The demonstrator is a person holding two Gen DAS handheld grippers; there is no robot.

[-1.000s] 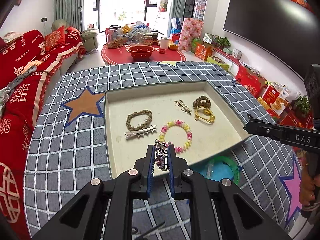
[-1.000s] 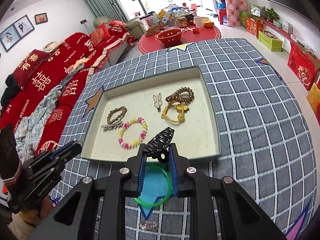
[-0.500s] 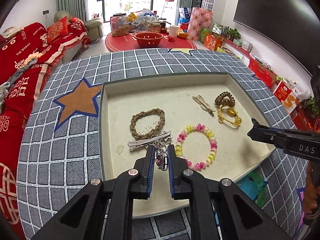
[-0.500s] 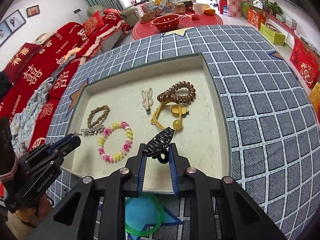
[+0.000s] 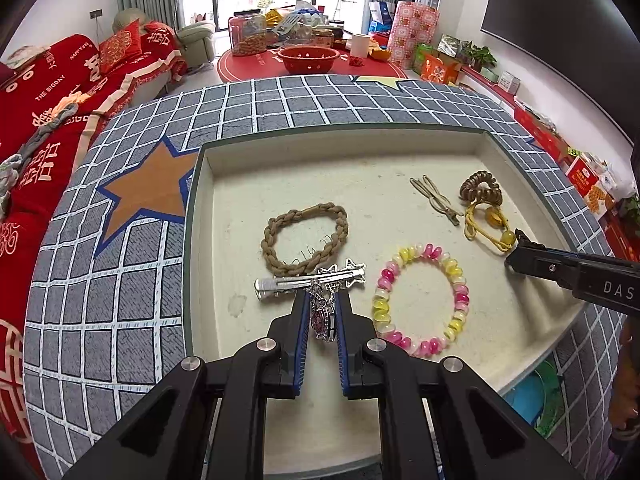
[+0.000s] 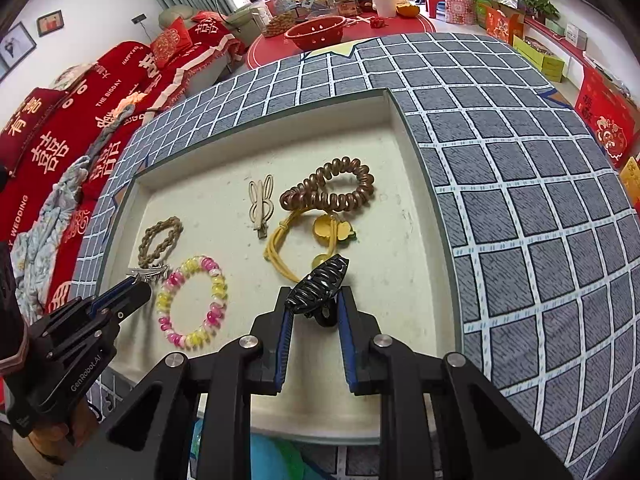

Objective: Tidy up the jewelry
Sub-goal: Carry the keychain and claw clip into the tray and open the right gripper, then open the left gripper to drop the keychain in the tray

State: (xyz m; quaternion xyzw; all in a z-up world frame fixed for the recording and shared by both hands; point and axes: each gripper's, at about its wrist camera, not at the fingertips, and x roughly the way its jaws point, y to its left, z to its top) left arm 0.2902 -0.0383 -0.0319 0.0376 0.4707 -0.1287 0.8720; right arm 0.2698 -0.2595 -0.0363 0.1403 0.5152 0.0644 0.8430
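A shallow cream tray [image 5: 344, 142] [image 6: 416, 184] lies on the checked tablecloth. My left gripper [image 5: 322, 308] is shut on a small silver trinket with a pink stone [image 5: 321, 320], low over the tray's near part, just behind a silver star hair clip [image 5: 310, 282]. My right gripper [image 6: 314, 300] is shut on a black claw clip [image 6: 318, 280], over the tray near a yellow hair tie [image 6: 304, 240]. Also in the tray are a braided brown band [image 5: 304, 238], a pink and yellow bead bracelet [image 5: 420, 294] [image 6: 192, 300], a brown coil tie [image 6: 330, 192] and a beige rabbit clip [image 6: 262, 204].
A green ring on blue [image 5: 532, 400] lies on the cloth in front of the tray. A red sofa [image 5: 48, 92] runs along the left. A low red table with a red bowl [image 5: 308, 58] stands beyond. A person's hand [image 5: 624, 392] holds the right gripper.
Both grippers have come forward and down from the tray's front edge to over its floor, each still carrying its piece. The tray fills more of both views.
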